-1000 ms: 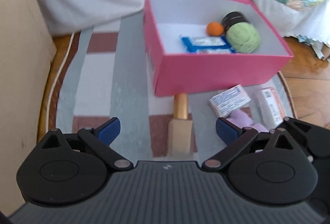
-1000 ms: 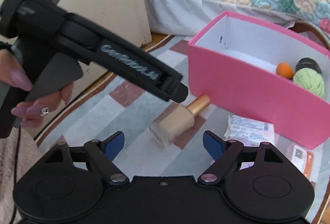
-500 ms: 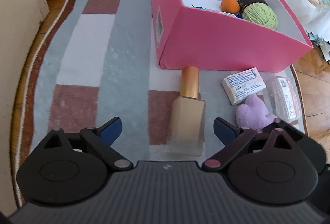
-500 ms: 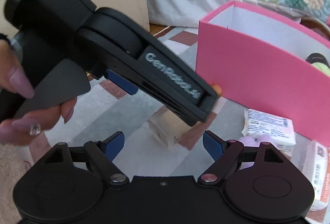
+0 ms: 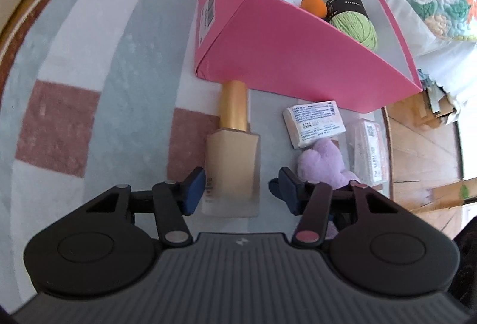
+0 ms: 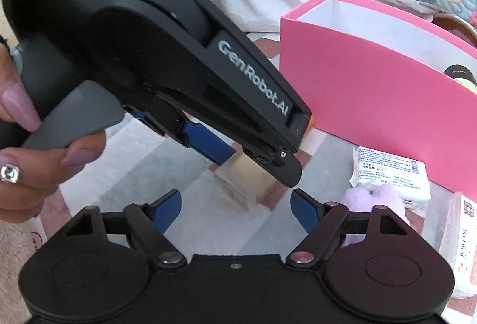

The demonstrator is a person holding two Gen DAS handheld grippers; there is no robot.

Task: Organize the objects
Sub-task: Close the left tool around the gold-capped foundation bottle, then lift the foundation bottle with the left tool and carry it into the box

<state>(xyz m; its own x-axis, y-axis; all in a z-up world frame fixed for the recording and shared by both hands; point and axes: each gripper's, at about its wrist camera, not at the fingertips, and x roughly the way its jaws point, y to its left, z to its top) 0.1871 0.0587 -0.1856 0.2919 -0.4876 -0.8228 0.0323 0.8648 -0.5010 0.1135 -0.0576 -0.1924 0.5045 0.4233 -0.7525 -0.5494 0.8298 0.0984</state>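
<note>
1. Bottle [image 5: 232, 169]: lies flat on the rug [image 5: 89, 70], gold cap [image 5: 234, 104] toward the pink box [image 5: 298, 55]. Judged rigid glass, fairly heavy, smooth, breakable; best gripped across the flat body sides, not the round cap.
2. Left gripper [image 5: 238, 189]: jaws have just been closing, straddling the bottle's base; the left pad touches it, the right pad stands just clear.
3. Right gripper [image 6: 235, 206]: jaws wide, empty, near the bottle.
4. Packet [image 5: 314, 122], plush [image 5: 322, 163] and sachet [image 5: 369, 151] lie beside the bottle; yarn [image 5: 354, 22] and ball [image 5: 313, 4] are boxed.
</note>
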